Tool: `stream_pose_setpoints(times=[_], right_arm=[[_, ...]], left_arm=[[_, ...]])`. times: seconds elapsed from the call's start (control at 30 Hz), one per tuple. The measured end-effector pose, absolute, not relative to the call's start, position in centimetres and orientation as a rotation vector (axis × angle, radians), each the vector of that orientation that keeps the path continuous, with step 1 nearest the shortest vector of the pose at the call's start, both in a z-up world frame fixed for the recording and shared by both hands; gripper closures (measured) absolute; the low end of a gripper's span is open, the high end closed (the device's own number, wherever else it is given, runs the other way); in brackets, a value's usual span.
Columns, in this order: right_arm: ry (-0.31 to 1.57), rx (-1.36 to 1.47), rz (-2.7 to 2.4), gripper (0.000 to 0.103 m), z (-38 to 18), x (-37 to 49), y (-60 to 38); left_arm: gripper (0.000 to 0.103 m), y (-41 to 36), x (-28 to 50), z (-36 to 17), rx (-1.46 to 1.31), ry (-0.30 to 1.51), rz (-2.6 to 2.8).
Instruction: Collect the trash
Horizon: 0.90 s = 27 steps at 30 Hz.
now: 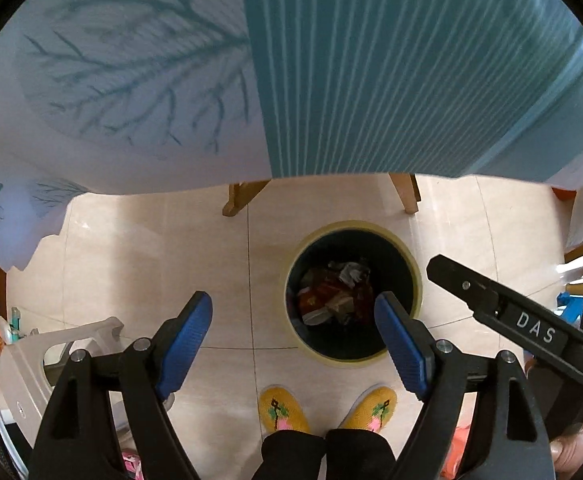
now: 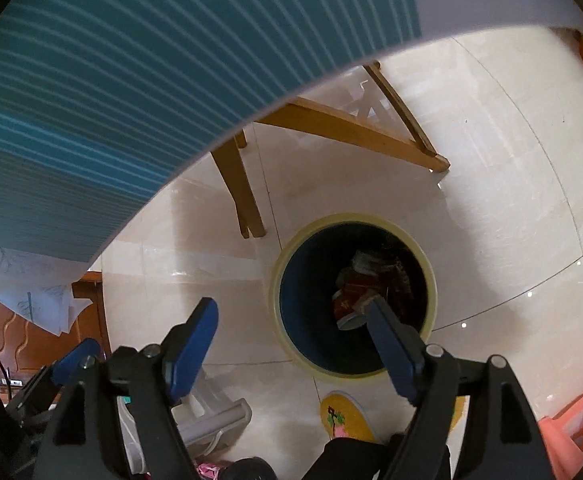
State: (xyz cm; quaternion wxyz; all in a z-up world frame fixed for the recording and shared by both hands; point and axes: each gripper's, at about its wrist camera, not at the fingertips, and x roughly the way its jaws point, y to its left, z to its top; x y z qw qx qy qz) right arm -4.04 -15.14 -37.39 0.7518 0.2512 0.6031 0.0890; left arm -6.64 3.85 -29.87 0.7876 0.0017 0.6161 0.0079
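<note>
- Left gripper (image 1: 293, 322) and right gripper (image 2: 291, 326) both gape wide, empty.
- Trash bin (image 1: 411, 256) stands below, ahead; neither gripper clearly nearer.

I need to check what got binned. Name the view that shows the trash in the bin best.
Left wrist view: the trash lies almost fully exposed inside the bin. In the right wrist view a finger covers part of the trash.

Slippers (image 1: 287, 410) — heels hidden, pink stool (image 2: 575, 436) — cut off
</note>
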Motion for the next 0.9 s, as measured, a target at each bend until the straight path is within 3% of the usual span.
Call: stream_pose_setpoints(times=[0.27,0.6,0.9], right_arm=[[1.304,0.504,0.213,0.026,-31.9,-4.8,-15.3],[1.214,0.432,0.309,0.026,-17.4,-7.5,-16.8],[1.038,0.323,0.417,0.026,-4.4,-8.2,-18.1]], left_arm=[[0.021,3.4,-6.8,-24.3,0.004,1.321,0.004],[0.021,3.1,-7.6,-10.3,0.028,1.215,-0.048],[0.021,1.7,-8.0,3.1,0.022,0.975,-0.017]])
